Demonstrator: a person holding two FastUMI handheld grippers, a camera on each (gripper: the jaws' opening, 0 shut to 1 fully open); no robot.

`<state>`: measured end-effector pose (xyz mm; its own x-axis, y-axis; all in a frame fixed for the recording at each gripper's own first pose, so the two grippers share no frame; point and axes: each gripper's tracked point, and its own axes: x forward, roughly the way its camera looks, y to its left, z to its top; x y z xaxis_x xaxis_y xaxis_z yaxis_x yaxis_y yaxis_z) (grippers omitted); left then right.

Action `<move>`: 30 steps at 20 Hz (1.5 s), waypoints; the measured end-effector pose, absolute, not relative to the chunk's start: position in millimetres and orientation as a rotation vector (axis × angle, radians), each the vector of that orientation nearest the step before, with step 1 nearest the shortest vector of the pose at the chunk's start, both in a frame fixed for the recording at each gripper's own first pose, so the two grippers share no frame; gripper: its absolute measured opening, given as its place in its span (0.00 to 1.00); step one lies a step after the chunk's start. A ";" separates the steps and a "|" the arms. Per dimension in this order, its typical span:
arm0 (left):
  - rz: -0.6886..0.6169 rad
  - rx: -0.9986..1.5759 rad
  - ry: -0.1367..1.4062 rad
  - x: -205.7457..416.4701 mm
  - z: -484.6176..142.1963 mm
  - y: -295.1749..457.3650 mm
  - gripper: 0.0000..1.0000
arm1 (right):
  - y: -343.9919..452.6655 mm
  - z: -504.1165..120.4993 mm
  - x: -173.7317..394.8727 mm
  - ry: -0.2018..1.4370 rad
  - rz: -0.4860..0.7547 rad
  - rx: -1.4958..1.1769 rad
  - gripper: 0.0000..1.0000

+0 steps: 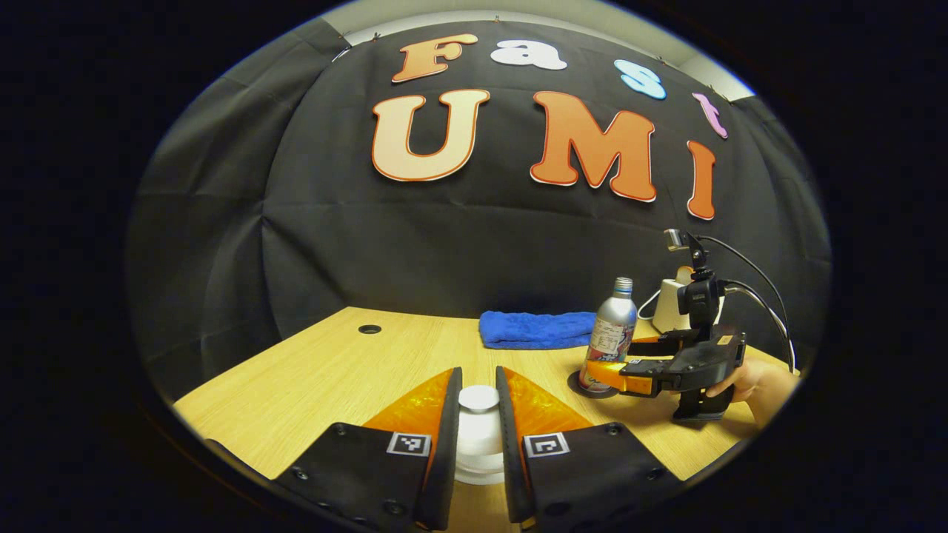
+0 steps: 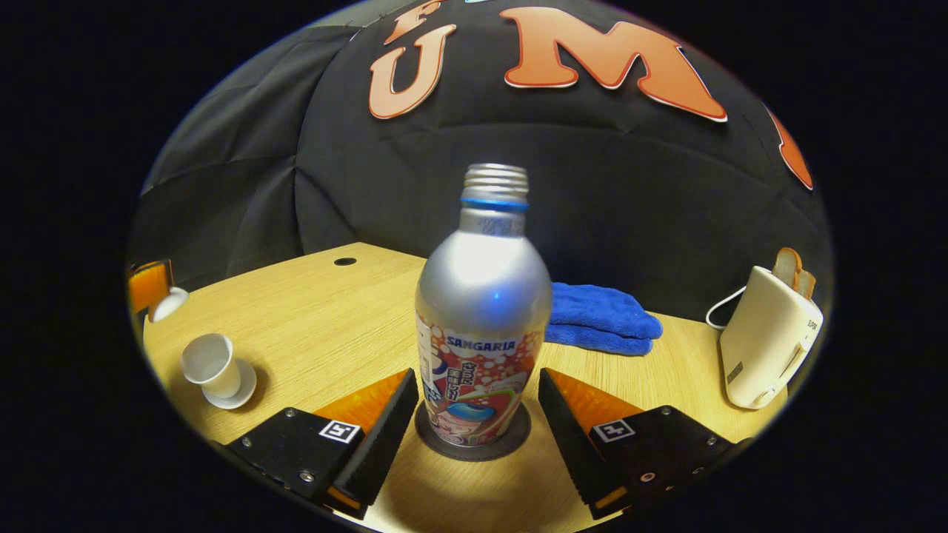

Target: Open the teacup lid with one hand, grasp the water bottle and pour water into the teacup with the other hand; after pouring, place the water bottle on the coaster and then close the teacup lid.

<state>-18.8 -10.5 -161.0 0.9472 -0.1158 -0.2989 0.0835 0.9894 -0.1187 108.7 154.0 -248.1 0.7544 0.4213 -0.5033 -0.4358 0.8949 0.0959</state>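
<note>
**Bottle set on the coaster; lid waits to go back on the cup**

The water bottle point(image 2: 481, 311) stands upright on the dark coaster point(image 2: 511, 440) on the bench point(image 2: 318, 311), long axis vertical, uncapped neck pointing straight up. The right tool point(image 2: 474, 414) is spread wide, its fingers either side of the bottle's base and clear of it, so the placing step appears finished. The left tool point(image 1: 478, 429) is closed on the white lid point(image 1: 478, 418), knob up, held between both fingers. The teacup point(image 2: 211, 363) sits open on its saucer point(image 2: 241, 392), well apart from the bottle and tilted by the lens; whether it holds water cannot be told. The next move calls for carrying the lid over the cup, keeping it level, and lowering it onto the rim.
</note>
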 end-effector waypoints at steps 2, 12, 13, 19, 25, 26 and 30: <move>-0.099 -0.101 0.325 -6.2 -169.9 -11.6 0.32 | 146.7 -236.5 105.0 0.523 0.465 -0.019 0.98; -0.106 -0.077 0.377 -2.5 -199.4 -23.5 0.29 | 107.8 -171.8 86.2 0.379 0.442 -0.050 0.99; -0.106 -0.076 0.378 -1.8 -199.9 -23.8 0.32 | 105.1 -165.7 84.5 0.363 0.439 -0.053 0.99; -0.108 -0.075 0.416 -2.2 -217.0 -25.8 0.29 | 90.2 -141.0 74.4 0.298 0.416 -0.074 0.99; -0.119 -0.058 0.415 -2.6 -221.1 -30.1 0.32 | 77.8 -115.3 71.9 0.243 0.385 -0.038 0.99; -0.120 -0.051 0.421 -2.8 -222.7 -30.4 0.34 | 76.7 -111.2 70.9 0.236 0.385 -0.031 0.99; -0.112 -0.051 0.400 -1.3 -217.8 -29.4 0.38 | 66.7 -98.0 68.6 0.205 0.361 -0.031 0.99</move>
<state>-1.3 -29.4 -217.8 0.9148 -0.1190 -0.3861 0.0990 0.9925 -0.0713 68.6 66.7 -98.0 0.9150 0.3473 -0.2052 -0.3536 0.9354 0.0061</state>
